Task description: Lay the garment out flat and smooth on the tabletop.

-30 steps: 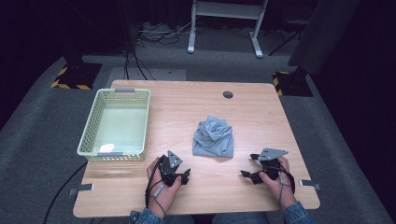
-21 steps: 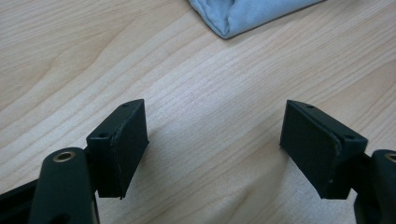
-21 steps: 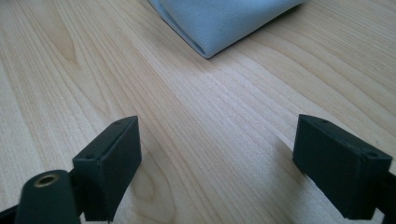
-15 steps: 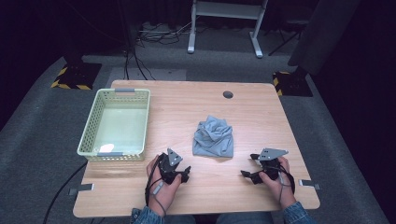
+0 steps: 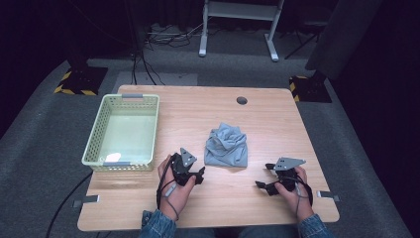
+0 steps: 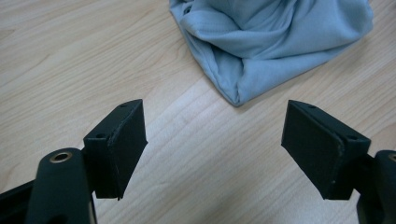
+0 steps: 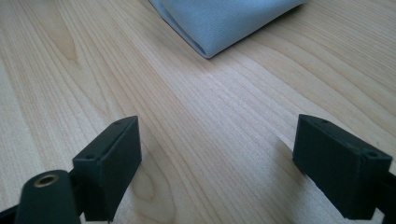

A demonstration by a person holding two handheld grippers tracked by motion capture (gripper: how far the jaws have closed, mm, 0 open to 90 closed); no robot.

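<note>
Dark room, grey carpet, wooden table (image 5: 198, 106). Blue cloth (image 5: 227, 146) bunched mid-table, right of green basket (image 5: 124, 131). Left gripper (image 5: 198, 174) and right gripper (image 5: 262, 176) both spread wide, near cloth, not touching.

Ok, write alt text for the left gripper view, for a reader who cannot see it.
The left gripper, its two black jaws wide open, sits low over a light wooden table, aimed at the near corner of a crumpled blue-grey cloth. The cloth lies just beyond the jaws, untouched.
</note>
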